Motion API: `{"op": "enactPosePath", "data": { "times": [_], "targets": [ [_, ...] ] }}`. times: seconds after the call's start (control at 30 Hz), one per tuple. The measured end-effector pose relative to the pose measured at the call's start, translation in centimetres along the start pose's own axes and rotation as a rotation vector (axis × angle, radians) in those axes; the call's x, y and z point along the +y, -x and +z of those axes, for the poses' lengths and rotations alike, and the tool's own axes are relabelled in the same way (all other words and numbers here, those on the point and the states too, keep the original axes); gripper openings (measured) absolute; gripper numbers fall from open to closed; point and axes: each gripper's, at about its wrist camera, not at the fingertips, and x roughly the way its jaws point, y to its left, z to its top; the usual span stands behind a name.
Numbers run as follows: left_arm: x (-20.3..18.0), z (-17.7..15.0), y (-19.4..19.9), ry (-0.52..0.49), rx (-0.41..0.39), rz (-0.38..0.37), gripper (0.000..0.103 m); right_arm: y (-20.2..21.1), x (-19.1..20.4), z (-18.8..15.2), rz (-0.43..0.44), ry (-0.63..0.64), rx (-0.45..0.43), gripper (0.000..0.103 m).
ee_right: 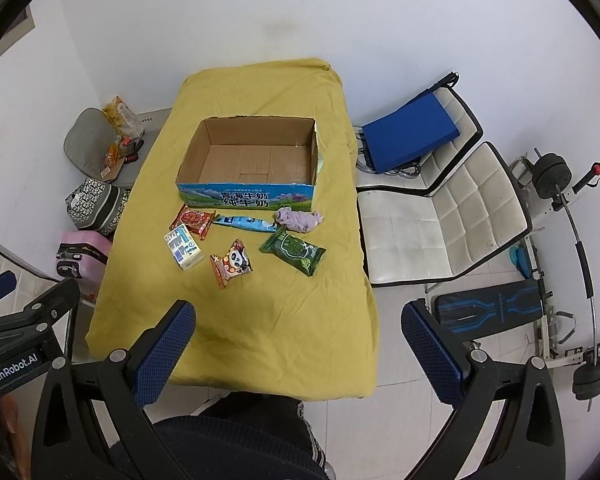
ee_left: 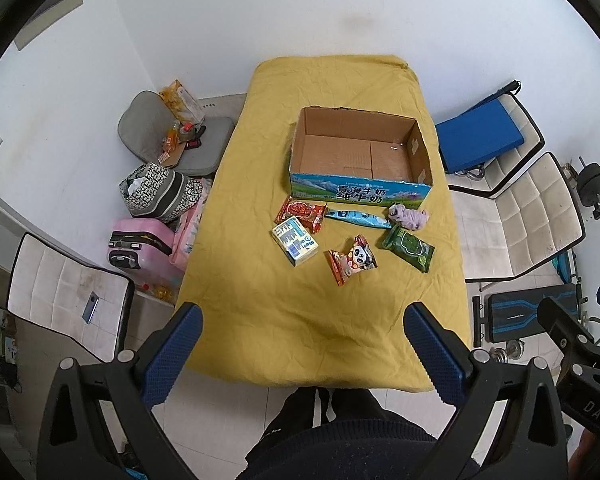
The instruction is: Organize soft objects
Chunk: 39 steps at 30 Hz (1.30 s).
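Observation:
An empty cardboard box (ee_left: 360, 152) (ee_right: 252, 160) with a blue printed front stands on the yellow cloth. In front of it lie a red snack pack (ee_left: 301, 213) (ee_right: 193, 219), a long blue packet (ee_left: 356, 218) (ee_right: 244, 223), a crumpled lilac cloth (ee_left: 408, 216) (ee_right: 300, 219), a white carton (ee_left: 295, 241) (ee_right: 183, 249), a panda snack bag (ee_left: 352, 260) (ee_right: 232, 263) and a green pack (ee_left: 409, 247) (ee_right: 293, 251). My left gripper (ee_left: 302, 316) is open above the near end of the table, far short of the items. My right gripper (ee_right: 298, 312) is open too, holding nothing.
The yellow-covered table (ee_left: 260, 300) (ee_right: 300, 340) has white chairs (ee_left: 532, 208) (ee_right: 440, 220) to its right and one (ee_left: 68, 292) at the left. Bags and a grey cushion (ee_left: 156, 184) crowd the floor at left. A weight bench with a barbell (ee_right: 540, 308) stands far right. A person's dark clothing (ee_left: 340, 440) is at the table's near edge.

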Motion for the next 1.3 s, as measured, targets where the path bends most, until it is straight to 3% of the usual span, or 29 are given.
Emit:
{"op": "enactPosePath", "data": {
  "times": [0.93,1.13,1.3],
  "targets": [
    [0.4,0.1,-0.5,0.004,0.003,0.004,0.103,-0.9,0.2,0.9,-0.001,-0.021,-0.013,0.103],
    [0.0,1.8,-4.3,0.025,0.045,-0.016,0.103,-4.9,-0.6,1.7,0.013,-0.044,0.009,0.103],
    [-0.4,3.8,-11.5,0.057,0.127,-0.044,0.103,-12.1,-1.6,3.6,0.022,-0.031,0.045,0.103]
  ]
}}
